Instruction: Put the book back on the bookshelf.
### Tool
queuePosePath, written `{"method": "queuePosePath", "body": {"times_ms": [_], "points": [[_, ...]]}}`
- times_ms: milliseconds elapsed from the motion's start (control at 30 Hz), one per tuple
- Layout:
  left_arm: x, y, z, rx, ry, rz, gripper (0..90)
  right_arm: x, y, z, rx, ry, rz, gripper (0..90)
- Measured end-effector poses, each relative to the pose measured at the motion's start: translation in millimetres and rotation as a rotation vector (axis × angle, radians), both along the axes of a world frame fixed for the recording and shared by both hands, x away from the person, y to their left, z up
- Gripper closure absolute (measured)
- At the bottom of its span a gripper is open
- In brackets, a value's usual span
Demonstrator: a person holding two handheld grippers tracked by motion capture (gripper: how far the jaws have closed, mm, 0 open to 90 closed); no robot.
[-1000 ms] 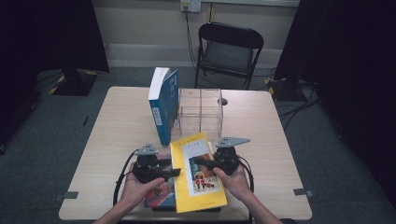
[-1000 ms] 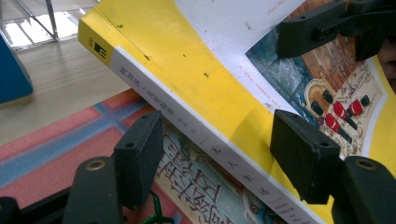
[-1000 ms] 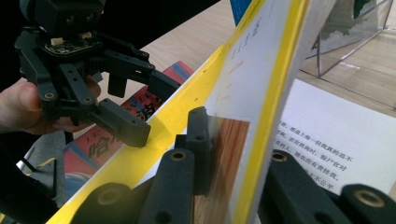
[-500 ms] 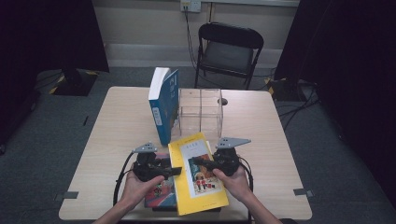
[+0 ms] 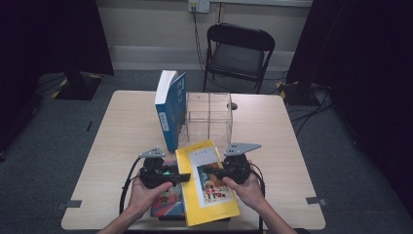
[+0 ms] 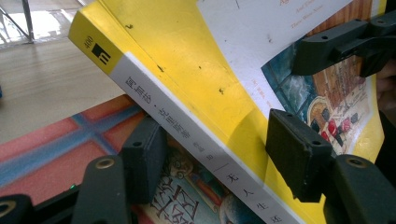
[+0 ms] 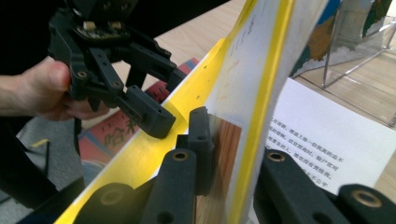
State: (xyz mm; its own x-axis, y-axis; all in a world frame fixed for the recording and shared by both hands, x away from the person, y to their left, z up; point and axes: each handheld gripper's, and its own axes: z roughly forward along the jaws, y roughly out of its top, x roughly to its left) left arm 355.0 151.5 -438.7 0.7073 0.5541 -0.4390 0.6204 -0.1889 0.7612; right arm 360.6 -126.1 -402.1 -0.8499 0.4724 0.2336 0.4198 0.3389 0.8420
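A yellow paperback (image 5: 214, 212) is held over the table's front middle, between both grippers. My left gripper (image 5: 184, 177) straddles its white-banded spine (image 6: 154, 105). One pad is under the book and the other pad (image 7: 149, 116) lies on the yellow cover. Its jaws have just been closing, with the book between them, and they press on it. My right gripper (image 5: 207, 170) is shut on the cover's free edge (image 7: 261, 93), lifted off a white printed page (image 7: 327, 140).
A red and blue picture book (image 5: 165, 202) lies flat under the yellow one. A blue book (image 5: 170, 109) stands upright against a clear plastic box (image 5: 209, 117) at the table's middle. A black folding chair (image 5: 238, 48) stands behind the wooden table (image 5: 292, 161).
The yellow book has turned slightly, its near end reaching closer to the table's front edge. Both hands stay about where they were.
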Motion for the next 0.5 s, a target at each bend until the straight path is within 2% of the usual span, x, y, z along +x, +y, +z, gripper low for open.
{"method": "queuePosePath", "body": {"times_ms": [200, 433, 500], "points": [[2.0, -1.4, 4.8, -0.010, -0.009, 0.008, 41.8, -0.7, -1.0, 4.4, -0.017, -0.011, -0.012, 81.5], [8.2, -0.1, 21.0, -0.018, -0.071, 0.020, 47.5, 1.8, -3.7, 17.0, 0.005, -0.030, -0.036, 82.5], [8.5, 0.9, 26.0, -0.033, -0.096, 0.032, 48.9, 2.1, -3.7, 21.3, 0.013, -0.041, -0.042, 82.8]]}}
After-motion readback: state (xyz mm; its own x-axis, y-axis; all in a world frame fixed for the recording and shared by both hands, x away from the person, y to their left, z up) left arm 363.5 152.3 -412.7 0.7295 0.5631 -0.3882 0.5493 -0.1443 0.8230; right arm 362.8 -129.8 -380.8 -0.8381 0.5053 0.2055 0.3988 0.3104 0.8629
